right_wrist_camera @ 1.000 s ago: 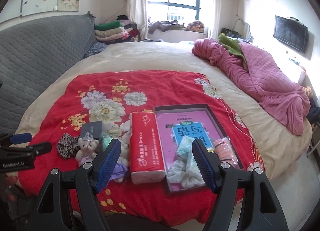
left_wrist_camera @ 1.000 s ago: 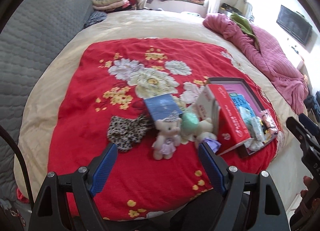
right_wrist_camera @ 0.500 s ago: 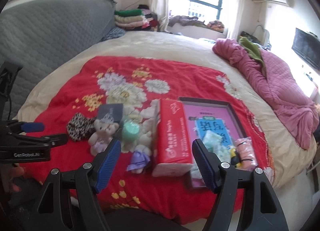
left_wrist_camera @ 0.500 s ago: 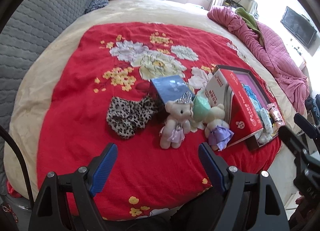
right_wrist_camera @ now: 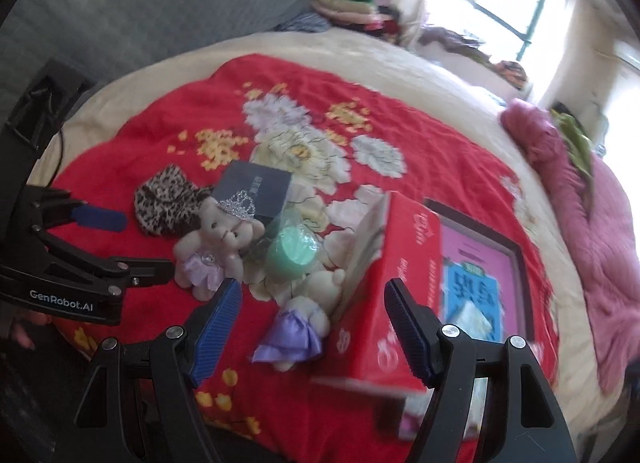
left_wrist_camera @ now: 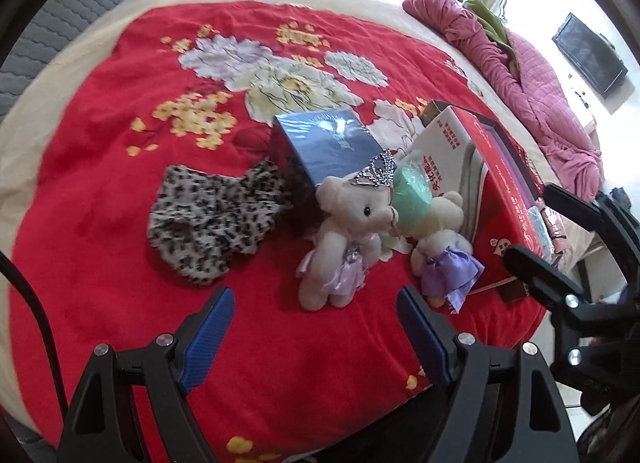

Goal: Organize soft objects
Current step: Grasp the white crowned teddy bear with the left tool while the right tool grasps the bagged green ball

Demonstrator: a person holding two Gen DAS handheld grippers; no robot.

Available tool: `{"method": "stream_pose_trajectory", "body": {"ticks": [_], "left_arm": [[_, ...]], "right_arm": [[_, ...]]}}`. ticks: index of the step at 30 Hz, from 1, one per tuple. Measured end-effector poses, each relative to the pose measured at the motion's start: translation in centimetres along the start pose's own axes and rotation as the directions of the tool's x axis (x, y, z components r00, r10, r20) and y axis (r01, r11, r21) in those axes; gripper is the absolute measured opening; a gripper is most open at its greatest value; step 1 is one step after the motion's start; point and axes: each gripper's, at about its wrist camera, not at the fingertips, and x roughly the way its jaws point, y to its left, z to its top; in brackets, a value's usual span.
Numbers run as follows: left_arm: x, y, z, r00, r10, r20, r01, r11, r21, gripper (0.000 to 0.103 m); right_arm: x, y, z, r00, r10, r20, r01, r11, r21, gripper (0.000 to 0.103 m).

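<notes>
On the red floral blanket [left_wrist_camera: 120, 103] lie a leopard-print cloth [left_wrist_camera: 208, 219], a crowned teddy bear [left_wrist_camera: 344, 235] in a lilac dress, a second small bear [left_wrist_camera: 442, 239] in a purple dress, and a green roll [left_wrist_camera: 414, 195]. My left gripper [left_wrist_camera: 314, 323] is open and empty, just short of the crowned bear. My right gripper [right_wrist_camera: 312, 315] is open and empty, over the second bear [right_wrist_camera: 304, 319] and the red tissue pack [right_wrist_camera: 396, 283]. The crowned bear [right_wrist_camera: 220, 243] and the cloth [right_wrist_camera: 164, 203] sit to its left.
A dark blue box [left_wrist_camera: 328, 143] stands behind the bears. A dark tray [right_wrist_camera: 516, 263] holding a pink book and small packets lies right of the tissue pack. A pink quilt [left_wrist_camera: 540, 95] lies at the right. A grey headboard [right_wrist_camera: 140, 3] and folded clothes are at the back.
Both grippers have moved forward and down toward the toys, which now look larger. The right gripper has also swung left. Both stay open and empty.
</notes>
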Motion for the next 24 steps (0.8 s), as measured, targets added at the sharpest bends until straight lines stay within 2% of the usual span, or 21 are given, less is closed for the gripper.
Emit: {"method": "stream_pose_trajectory", "body": {"ticks": [3, 8, 12, 16, 21, 24], "left_arm": [[1.3, 0.2, 0.5, 1.0, -0.02, -0.02, 0.02, 1.0, -0.006, 0.082], [3.0, 0.2, 1.1, 0.999, -0.02, -0.041, 0.02, 1.0, 0.002, 0.082], [4.1, 0.3, 1.2, 0.998, -0.03, -0.052, 0.031, 0.999, 0.011, 0.082], [5.3, 0.6, 1.3, 0.997, -0.05, -0.065, 0.05, 0.999, 0.004, 0.082], [5.8, 0.9, 1.3, 0.994, -0.087, -0.069, 0.087, 0.996, -0.013, 0.082], [6.0, 0.9, 1.6, 0.992, -0.104, -0.067, 0.103, 0.995, -0.016, 0.082]], "right_arm": [[2.2, 0.4, 1.1, 0.999, 0.026, -0.038, -0.031, 0.993, -0.116, 0.075], [5.5, 1.0, 1.9, 0.99, 0.071, -0.118, -0.098, 0.966, -0.238, 0.075], [7.9, 1.1, 1.5, 0.982, 0.048, -0.183, -0.11, 0.93, -0.35, 0.075], [9.8, 1.0, 1.4, 0.977, 0.037, -0.211, -0.119, 0.913, -0.391, 0.075], [11.3, 1.7, 2.0, 0.973, 0.077, -0.215, -0.164, 0.892, -0.421, 0.075], [12.2, 2.5, 1.9, 0.975, 0.046, -0.218, -0.146, 0.871, -0.469, 0.075]]}}
